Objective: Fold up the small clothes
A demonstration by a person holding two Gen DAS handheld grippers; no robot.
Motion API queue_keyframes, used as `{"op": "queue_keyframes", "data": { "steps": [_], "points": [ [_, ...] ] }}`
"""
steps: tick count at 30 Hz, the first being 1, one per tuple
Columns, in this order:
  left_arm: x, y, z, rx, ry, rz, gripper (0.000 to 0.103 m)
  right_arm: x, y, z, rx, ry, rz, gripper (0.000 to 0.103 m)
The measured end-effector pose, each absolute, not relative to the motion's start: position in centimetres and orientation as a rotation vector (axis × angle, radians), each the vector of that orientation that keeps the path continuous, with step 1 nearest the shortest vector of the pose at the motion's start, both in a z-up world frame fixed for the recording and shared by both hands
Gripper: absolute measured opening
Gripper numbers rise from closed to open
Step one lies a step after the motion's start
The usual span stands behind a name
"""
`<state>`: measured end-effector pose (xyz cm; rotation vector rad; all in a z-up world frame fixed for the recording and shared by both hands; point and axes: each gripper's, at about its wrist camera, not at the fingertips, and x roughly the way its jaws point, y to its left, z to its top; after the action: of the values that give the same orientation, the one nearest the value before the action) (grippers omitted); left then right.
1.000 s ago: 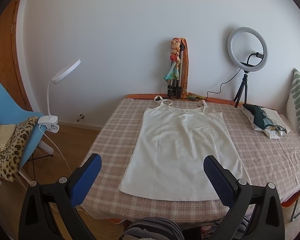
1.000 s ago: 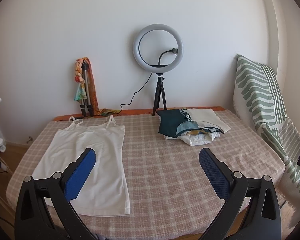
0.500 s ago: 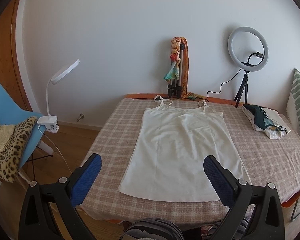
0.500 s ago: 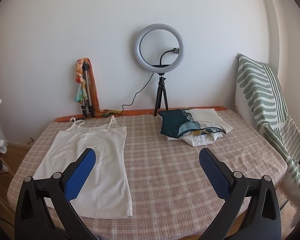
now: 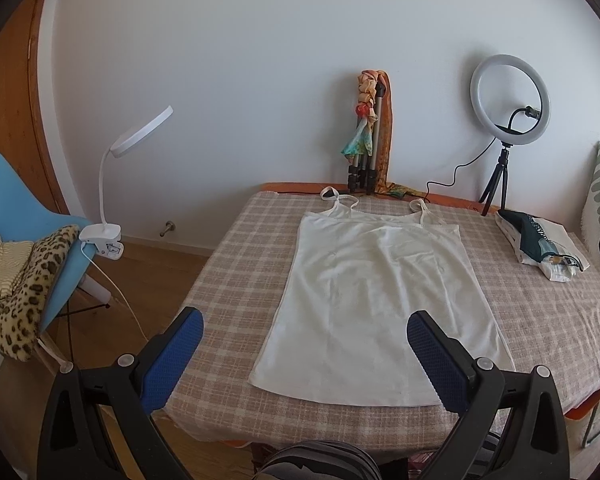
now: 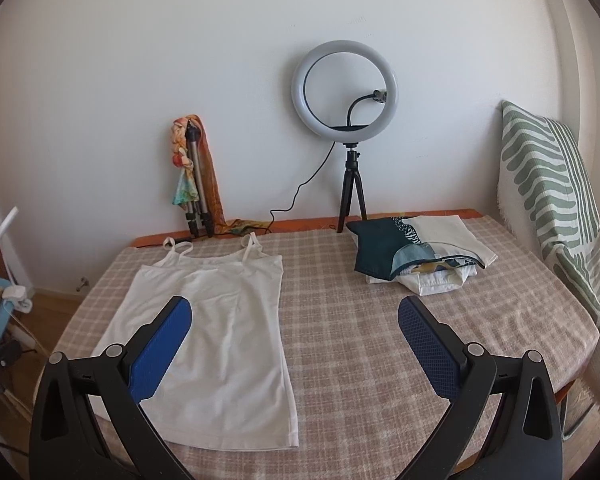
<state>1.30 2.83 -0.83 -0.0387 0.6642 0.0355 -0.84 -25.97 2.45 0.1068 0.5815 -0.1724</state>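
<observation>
The white camisole (image 5: 380, 304) lies flat on the checked tablecloth (image 6: 380, 360), straps toward the wall. Left gripper (image 5: 305, 330) and right gripper (image 6: 295, 320) hang above its hem, jaws wide, empty. Right of the camisole, a folded pile (image 6: 416, 254); its lower layers are hidden.

Checked-cloth table (image 5: 236, 280) with flat white camisole (image 5: 380, 300), folded clothes pile (image 6: 416, 256), ring light tripod (image 6: 352, 200).

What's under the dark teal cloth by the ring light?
The dark teal cloth lies on top of folded white clothes, which stick out below and to its right. How many pieces are stacked there is hidden.
</observation>
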Motion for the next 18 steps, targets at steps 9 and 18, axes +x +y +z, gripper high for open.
{"op": "queue_keyframes", "data": {
  "steps": [9,18],
  "points": [
    [2.5,6.9,-2.3,-0.135,0.679,-0.020,0.095,3.4,-23.9,2.2,0.146,0.596,-0.012,0.102],
    [3.7,11.5,-5.3,-0.217,0.746,-0.069,0.064,10.3,-19.5,2.3,0.109,0.665,0.144,0.092]
  ]
}}
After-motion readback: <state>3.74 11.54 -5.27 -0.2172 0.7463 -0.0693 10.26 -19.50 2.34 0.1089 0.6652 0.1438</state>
